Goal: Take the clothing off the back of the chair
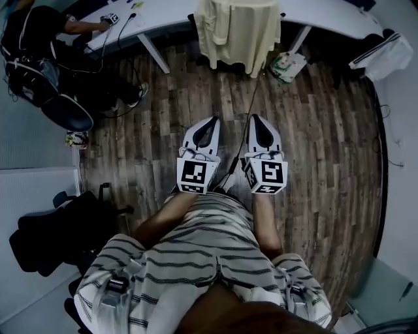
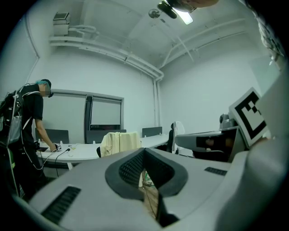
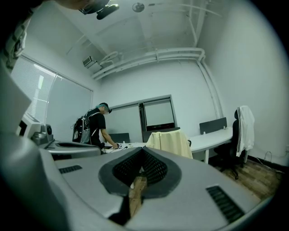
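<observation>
**Ana:** How do the claws stand on your screen?

**Me:** I see the left gripper (image 1: 210,125) and the right gripper (image 1: 257,122) side by side in the head view, held over the wooden floor (image 1: 163,130). In each gripper view the two jaws meet at the tips, so both are closed. I find nothing between them, only a narrow strip of floor behind.

**Ana:** And the clothing?

**Me:** The pale yellow garment (image 1: 238,29) hangs over the back of a chair (image 3: 189,143), which stands at the white desk (image 1: 326,16). Both grippers point towards it, but they are well apart from it. Of the chair I see only a small dark part beside the cloth.

**Ana:** Anything else near it?

**Me:** A thin cable (image 1: 251,111) runs over the floor from the garment towards the grippers. A plastic bag (image 1: 287,65) lies just right of the chair, under the desk edge. Further right, a white jacket with dark stripes (image 3: 245,128) hangs on another chair (this is a different one, not between my grippers). At the left end of the desk a person in dark clothes (image 3: 97,126) bends over the desk top.
</observation>
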`<state>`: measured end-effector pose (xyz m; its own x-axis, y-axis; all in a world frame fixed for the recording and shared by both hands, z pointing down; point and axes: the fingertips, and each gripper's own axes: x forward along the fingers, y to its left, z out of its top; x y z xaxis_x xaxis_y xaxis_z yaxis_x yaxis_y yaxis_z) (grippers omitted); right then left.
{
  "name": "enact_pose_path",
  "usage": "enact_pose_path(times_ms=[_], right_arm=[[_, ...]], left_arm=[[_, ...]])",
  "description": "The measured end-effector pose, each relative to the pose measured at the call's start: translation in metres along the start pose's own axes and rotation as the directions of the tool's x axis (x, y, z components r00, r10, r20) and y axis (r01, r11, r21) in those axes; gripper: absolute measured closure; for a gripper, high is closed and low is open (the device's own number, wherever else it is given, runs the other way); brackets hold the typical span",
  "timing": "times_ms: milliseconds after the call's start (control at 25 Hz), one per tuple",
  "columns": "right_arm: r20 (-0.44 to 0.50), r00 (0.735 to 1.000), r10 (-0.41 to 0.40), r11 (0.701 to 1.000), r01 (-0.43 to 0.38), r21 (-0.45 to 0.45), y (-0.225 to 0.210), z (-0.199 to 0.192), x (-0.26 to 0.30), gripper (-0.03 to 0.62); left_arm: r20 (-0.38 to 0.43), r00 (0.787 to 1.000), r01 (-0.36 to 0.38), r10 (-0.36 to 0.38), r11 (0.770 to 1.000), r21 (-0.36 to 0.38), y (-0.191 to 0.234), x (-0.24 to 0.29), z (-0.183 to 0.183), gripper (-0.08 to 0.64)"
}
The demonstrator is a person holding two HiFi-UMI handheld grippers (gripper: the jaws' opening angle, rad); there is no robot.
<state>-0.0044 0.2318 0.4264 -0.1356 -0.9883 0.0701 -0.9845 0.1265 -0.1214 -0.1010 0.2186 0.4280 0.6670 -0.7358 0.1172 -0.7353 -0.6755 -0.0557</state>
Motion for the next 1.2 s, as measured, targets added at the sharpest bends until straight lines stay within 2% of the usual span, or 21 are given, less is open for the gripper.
enact_pose_path(times_ms=[320,680,1200], right_arm=[[-0.022,1.000,0.018,1.000,-0.017,0.005,-0.009,-0.011,0.012,0.572],[-0.020,1.000,0.020,0.999,-0.021,-0.026,-0.024,-0.004,0.035,0.572],[-0.027,1.000,0.003,0.999,-0.004,-0.043,-0.055,0.006,0.121,0.572]], left_arm=[[-0.031,0.999,-0.017,0.016,1.000,-0.012,0.002,0.014,-0.016,0.537],[-0.022,1.000,0.001,-0.001,1.000,-0.013,0.007,0.048,-0.013,0.537],[0.014,1.000,0.014,-0.014,1.000,-0.027,0.059,0.135,0.003,0.537]])
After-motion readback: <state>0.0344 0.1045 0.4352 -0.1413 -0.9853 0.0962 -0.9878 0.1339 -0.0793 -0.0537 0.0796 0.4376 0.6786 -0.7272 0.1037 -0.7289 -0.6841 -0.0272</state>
